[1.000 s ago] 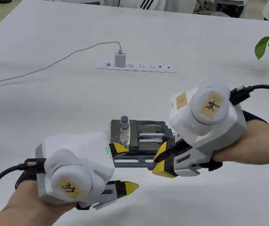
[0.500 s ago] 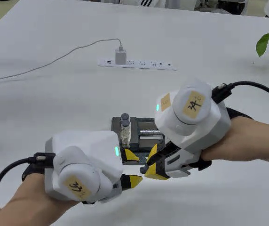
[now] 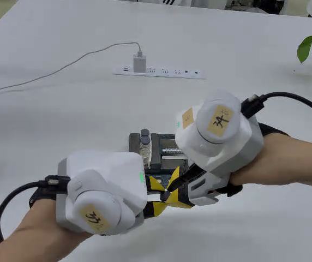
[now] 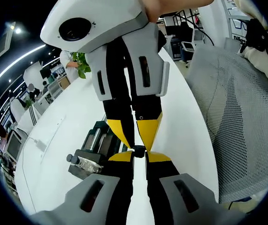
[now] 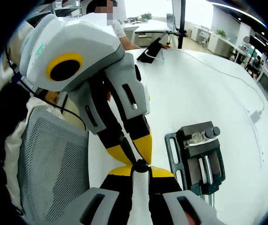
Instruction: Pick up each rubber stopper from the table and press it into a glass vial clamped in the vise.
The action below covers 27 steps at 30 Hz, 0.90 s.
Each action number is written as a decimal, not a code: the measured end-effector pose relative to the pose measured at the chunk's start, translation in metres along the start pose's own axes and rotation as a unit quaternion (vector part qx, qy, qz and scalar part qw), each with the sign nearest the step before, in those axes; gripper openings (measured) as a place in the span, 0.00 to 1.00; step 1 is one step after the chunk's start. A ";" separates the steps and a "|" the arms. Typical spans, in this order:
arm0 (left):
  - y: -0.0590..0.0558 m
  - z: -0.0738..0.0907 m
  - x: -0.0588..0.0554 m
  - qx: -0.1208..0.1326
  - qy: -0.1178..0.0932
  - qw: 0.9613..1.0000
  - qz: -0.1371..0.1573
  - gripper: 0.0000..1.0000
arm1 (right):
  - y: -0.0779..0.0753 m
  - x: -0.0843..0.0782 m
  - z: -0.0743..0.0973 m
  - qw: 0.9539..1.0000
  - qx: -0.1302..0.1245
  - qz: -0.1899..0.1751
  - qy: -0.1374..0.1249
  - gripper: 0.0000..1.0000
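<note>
Stopper (image 5: 141, 165), its holder unclear

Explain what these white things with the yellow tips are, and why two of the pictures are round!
They are hand tools, not robots. A person holds a left gripper and a right gripper, each with two yellow-tipped jaws. The square picture comes from a camera on the person's head, looking down. Each round picture comes from a camera riding on one gripper, looking along its jaws, so it sees the other gripper facing it. On the white table sits a dark vise clamping glass vials, with a power strip farther back. The two pairs of jaws meet tip to tip at a tiny dark rubber stopper. Both are nearly closed on it, and I cannot tell which one truly grips it.
</note>
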<state>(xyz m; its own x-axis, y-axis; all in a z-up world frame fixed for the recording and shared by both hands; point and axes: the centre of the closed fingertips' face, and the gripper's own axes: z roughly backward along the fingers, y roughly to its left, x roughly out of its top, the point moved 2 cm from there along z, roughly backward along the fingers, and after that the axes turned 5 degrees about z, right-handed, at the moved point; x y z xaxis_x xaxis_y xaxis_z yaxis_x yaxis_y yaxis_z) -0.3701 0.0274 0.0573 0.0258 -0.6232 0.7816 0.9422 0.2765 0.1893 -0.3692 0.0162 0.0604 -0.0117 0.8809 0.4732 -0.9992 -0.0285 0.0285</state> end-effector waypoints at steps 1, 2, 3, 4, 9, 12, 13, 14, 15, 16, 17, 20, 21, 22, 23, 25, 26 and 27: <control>0.000 0.000 0.000 -0.001 0.000 1.000 -0.001 0.06 | 0.001 0.000 0.000 1.000 0.000 0.002 0.001 0.07; 0.000 0.000 0.000 -0.001 0.000 1.000 -0.002 0.06 | 0.001 0.000 0.000 1.000 0.000 0.003 0.001 0.07; -0.001 0.000 0.000 -0.002 0.000 1.000 -0.003 0.06 | 0.001 0.000 0.000 1.000 0.001 0.001 0.001 0.07; -0.001 -0.001 0.001 -0.003 -0.001 1.000 -0.004 0.06 | 0.001 -0.001 0.000 1.000 0.002 0.001 0.002 0.07; -0.002 -0.002 0.001 -0.005 0.004 1.000 -0.018 0.06 | 0.002 -0.002 0.001 1.000 0.004 0.003 0.006 0.07; -0.003 -0.003 -0.002 -0.005 0.013 1.000 -0.024 0.07 | 0.003 -0.002 0.001 1.000 0.009 0.002 0.005 0.07; -0.003 -0.003 -0.002 -0.004 0.014 1.000 -0.025 0.08 | 0.003 -0.002 0.001 1.000 0.008 0.002 0.006 0.07; -0.003 -0.003 -0.001 -0.005 0.010 1.000 -0.022 0.08 | 0.003 -0.003 0.001 1.000 0.008 0.002 0.006 0.07; -0.003 -0.002 0.000 -0.006 0.006 1.000 -0.016 0.07 | 0.003 -0.003 0.001 1.000 0.008 0.002 0.006 0.07; -0.002 -0.002 -0.001 -0.005 0.008 1.000 -0.018 0.07 | 0.003 -0.003 0.001 1.000 0.007 0.000 0.004 0.07; -0.003 -0.002 -0.001 -0.006 0.009 1.000 -0.019 0.07 | 0.002 -0.003 0.001 1.000 0.007 -0.001 0.004 0.07; -0.003 -0.002 -0.002 -0.008 0.011 1.000 -0.019 0.06 | 0.002 -0.002 0.000 1.000 0.008 0.000 0.003 0.07; -0.004 -0.002 -0.002 -0.008 0.011 1.000 -0.020 0.06 | 0.002 -0.002 0.000 1.000 0.008 0.001 0.003 0.07; -0.004 -0.002 -0.002 -0.008 0.011 1.000 -0.020 0.05 | 0.003 -0.002 0.000 1.000 0.008 0.000 0.004 0.07; -0.005 -0.002 -0.002 -0.010 0.011 1.000 -0.019 0.05 | 0.003 -0.002 -0.001 1.000 0.009 0.000 0.003 0.07; -0.005 -0.002 -0.003 -0.010 0.012 1.000 -0.017 0.05 | 0.003 -0.002 -0.001 1.000 0.009 0.000 0.004 0.07; -0.005 -0.003 -0.003 -0.011 0.012 1.000 -0.014 0.05 | 0.003 -0.002 -0.001 1.000 0.009 0.000 0.004 0.07; -0.005 -0.003 -0.003 -0.010 0.012 1.000 -0.014 0.05 | 0.003 -0.002 -0.001 1.000 0.008 0.000 0.004 0.07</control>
<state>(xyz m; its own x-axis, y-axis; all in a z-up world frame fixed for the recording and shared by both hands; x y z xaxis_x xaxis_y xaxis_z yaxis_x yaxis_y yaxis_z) -0.3742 0.0257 0.0525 0.0075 -0.6474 0.7621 0.9491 0.2445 0.1984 -0.3725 0.0153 0.0588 -0.0127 0.8846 0.4661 -0.9984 -0.0371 0.0432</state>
